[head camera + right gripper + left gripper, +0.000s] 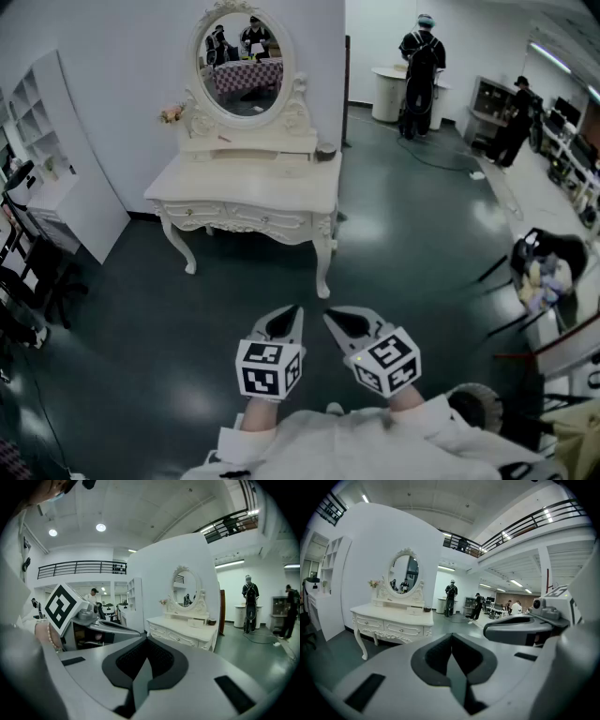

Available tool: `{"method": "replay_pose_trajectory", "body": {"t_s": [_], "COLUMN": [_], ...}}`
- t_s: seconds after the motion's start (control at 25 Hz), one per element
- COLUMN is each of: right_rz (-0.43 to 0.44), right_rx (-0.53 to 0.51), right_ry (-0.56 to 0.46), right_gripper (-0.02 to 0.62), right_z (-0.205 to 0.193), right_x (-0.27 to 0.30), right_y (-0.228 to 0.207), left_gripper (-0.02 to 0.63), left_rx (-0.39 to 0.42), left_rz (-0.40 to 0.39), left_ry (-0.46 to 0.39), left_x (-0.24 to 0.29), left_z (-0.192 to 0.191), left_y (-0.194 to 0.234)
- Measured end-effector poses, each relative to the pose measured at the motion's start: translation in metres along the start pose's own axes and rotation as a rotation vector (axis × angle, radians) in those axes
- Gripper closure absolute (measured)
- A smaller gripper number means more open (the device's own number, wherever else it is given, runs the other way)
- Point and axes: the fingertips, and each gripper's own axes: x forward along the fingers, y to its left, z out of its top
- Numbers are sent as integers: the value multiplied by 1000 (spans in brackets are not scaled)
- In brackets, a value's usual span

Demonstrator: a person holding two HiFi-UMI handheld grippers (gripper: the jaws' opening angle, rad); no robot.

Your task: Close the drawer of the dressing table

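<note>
The dressing table (251, 184) is standing against the white wall (122, 66) at the far side of the dark floor (141, 337), well apart from both grippers. Its oval mirror (239, 61) is rising from the back edge of its top. Its two front drawers (255, 218) are sitting flush with the front, as far as the views are showing. A small dark bowl (325, 150) is resting at the back right corner of the top, and pink flowers (172, 113) are lying at the back left. The left gripper (292, 314) and the right gripper (336, 321) are hanging side by side above the floor, both pointing toward the table and slightly down. Each one's jaws are pressing together with nothing between them. A white shelf unit (56, 159) is standing to the table's left, and two people (422, 70) are standing far off to the right.
</note>
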Motion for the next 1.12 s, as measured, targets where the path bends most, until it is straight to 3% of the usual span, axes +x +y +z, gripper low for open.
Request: {"method": "replay_pose_trajectory", "body": {"t_s": [0.48, 0.72, 0.84, 1.0, 1.04, 1.12], "right_rz": [-13, -30, -63, -125, -130, -138], "right_rx": [0, 31, 47, 69, 70, 61], "right_ry": [14, -86, -74, -65, -65, -60], "right_gripper": [589, 589, 588, 586, 586, 575], "right_z": [2, 14, 12, 9, 8, 5], "right_x": [5, 6, 11, 17, 19, 22], "right_y": [0, -2, -5, -9, -8, -7], "left_gripper": [598, 598, 598, 597, 590, 486], "left_rx": [25, 98, 75, 58, 57, 57], "left_rz": [2, -52, -17, -26, -29, -33], "left_ry": [3, -141, -122, -76, -64, -46], "left_x": [1, -8, -7, -7, -7, -7], "left_z": [5, 22, 14, 3, 0, -5], "left_y": [2, 3, 12, 19, 22, 25]}}
